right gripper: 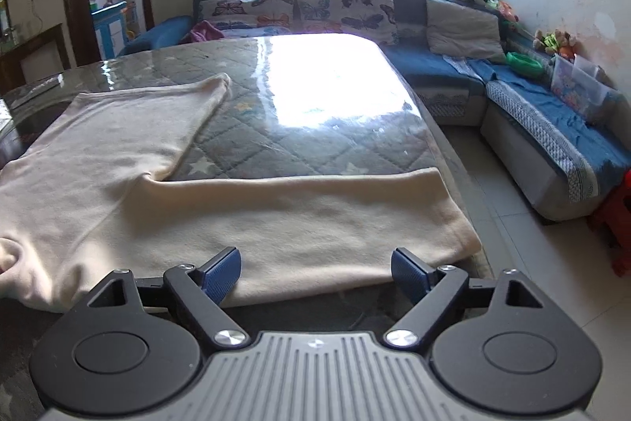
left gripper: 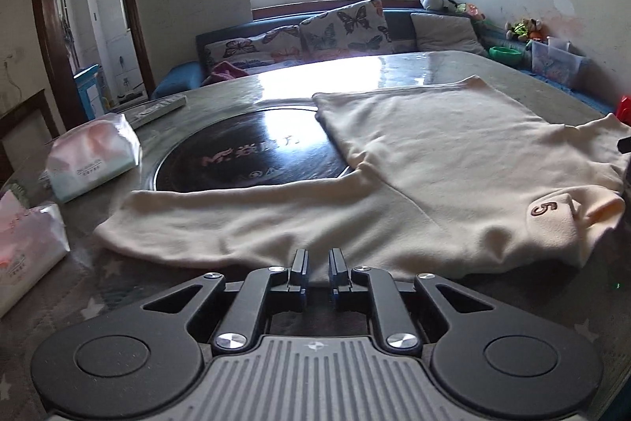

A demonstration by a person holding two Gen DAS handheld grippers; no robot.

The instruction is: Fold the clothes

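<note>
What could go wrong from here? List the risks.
1. The shirt's right sleeve reaches the table edge; a careless pull may drag it off.
2. The tissue packs lie close to the left sleeve and could get swept.
3. The left gripper, fingers nearly shut, may pinch only a thin edge.

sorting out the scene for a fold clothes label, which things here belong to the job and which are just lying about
Belongs to the job:
cream sweater, spread flat
left hand-held gripper
right hand-held gripper
table

Just lying about:
tissue packs
remote control
butterfly cushions
soft toys
</note>
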